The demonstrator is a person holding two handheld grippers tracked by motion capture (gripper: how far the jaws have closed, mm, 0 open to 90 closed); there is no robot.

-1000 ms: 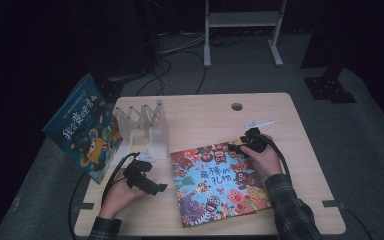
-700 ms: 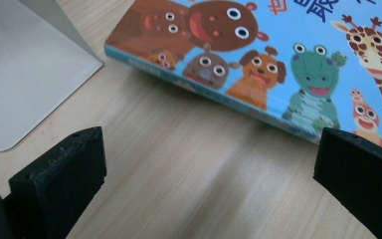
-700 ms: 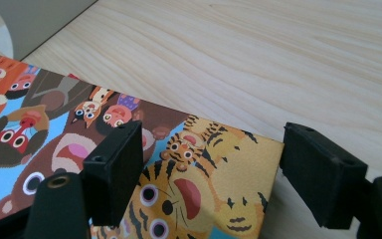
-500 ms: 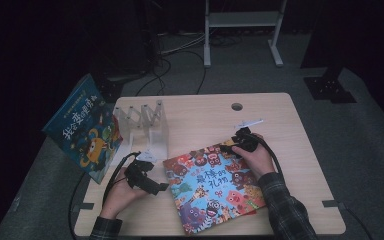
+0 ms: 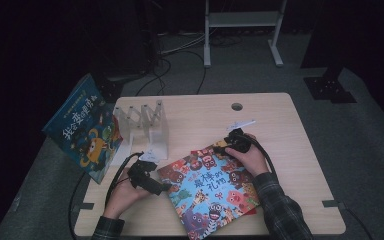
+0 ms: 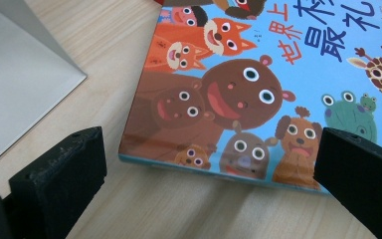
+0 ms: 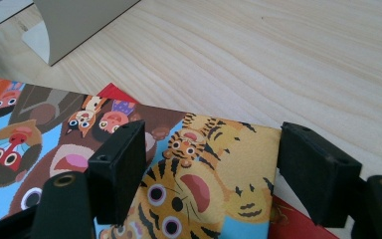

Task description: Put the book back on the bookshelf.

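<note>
Standing apart, the right gripper (image 7: 209, 164) has jaws that just narrowed over the picture book's (image 5: 212, 187) far corner, gripping nothing. The left gripper (image 6: 209, 174), jaws wide, faces its left edge. Book lies flat near the table's (image 5: 280, 125) front edge.

Red thing (image 7: 291, 221) under picture book (image 5: 211, 187): just slivers peek out, can't tell what it is. Book cover cut off by frame edges in both gripper views. High view: jaws of right hand-held gripper (image 5: 228, 143) too small and dark to read. Blue book (image 5: 82, 127) off counter's (image 5: 275, 125) left edge, lower corner lost in shadow.
</note>
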